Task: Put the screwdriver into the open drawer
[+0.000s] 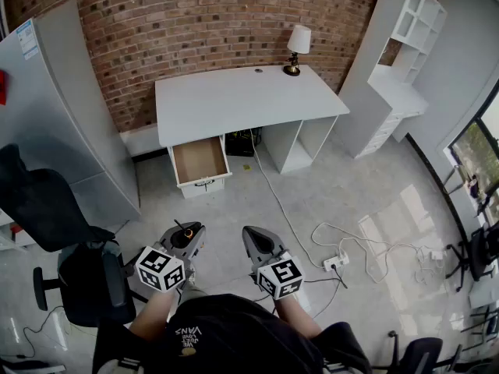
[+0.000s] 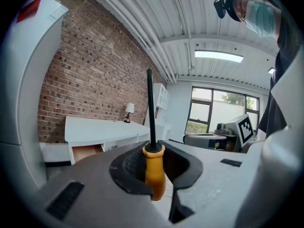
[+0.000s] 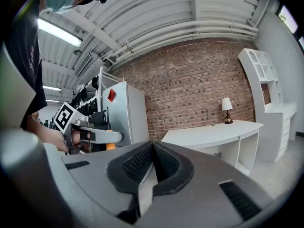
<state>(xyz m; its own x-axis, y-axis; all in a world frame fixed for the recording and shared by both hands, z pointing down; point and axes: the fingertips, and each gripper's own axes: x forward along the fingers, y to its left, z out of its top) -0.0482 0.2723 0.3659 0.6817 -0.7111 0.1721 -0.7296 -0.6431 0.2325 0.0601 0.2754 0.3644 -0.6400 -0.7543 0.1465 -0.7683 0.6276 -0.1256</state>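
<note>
Between the left gripper's (image 2: 156, 175) fingers (image 2: 127, 169), the screwdriver (image 2: 153, 137) stands upright, seemingly clamped.

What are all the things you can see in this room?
desk: one, white, against the brick wall
drawer: one, wooden inside, open, under the desk's left side
lamp: one, white shade, desk's back right corner
shelf unit: one, white, right of the desk
cabinet: one, grey, left of the desk
chair: black, lower left; others at the right edge
power strip: one, white, on the floor
screwdriver: one, orange handle, black shaft, upright
left claw: grey, shut on the screwdriver
right claw: grey, shut, empty
</note>
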